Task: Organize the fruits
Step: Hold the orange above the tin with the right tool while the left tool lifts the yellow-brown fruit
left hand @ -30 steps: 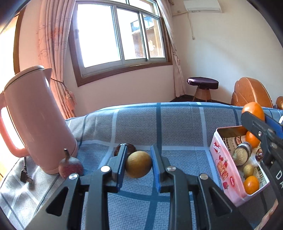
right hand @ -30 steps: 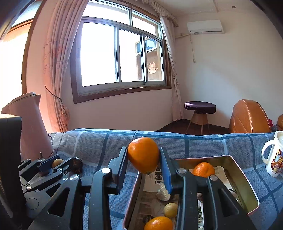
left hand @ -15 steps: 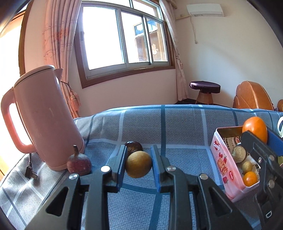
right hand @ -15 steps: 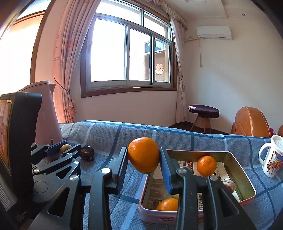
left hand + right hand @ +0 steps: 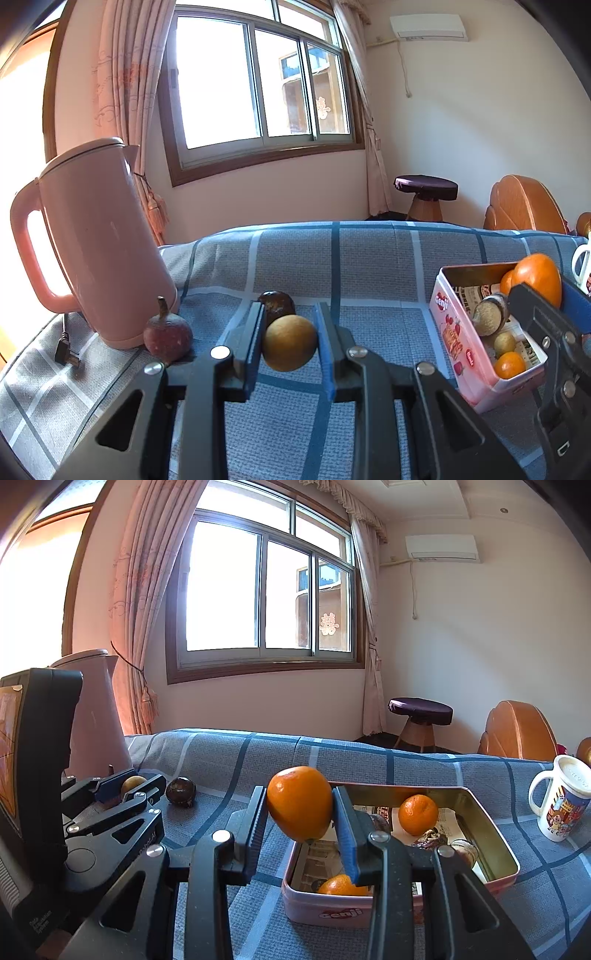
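Left gripper (image 5: 290,341): jaws clamped on a yellow-brown round fruit (image 5: 290,342), held above the blue checked cloth (image 5: 369,266).
Right gripper (image 5: 300,812): jaws clamped on an orange (image 5: 299,803), held over the near left corner of the pink tin (image 5: 347,912).
Dark round fruit (image 5: 276,302): on the cloth just beyond the left jaws.

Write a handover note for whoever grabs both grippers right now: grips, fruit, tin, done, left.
Left gripper: shut on a yellow-brown fruit, above the cloth.
Right gripper: shut on an orange, at the near left end of the pink tin.
Done: two oranges and a few other items lie in the tin.
Left: release both fruits into the tin, then fetch the dark round fruit and the purple stemmed fruit by the pink kettle.
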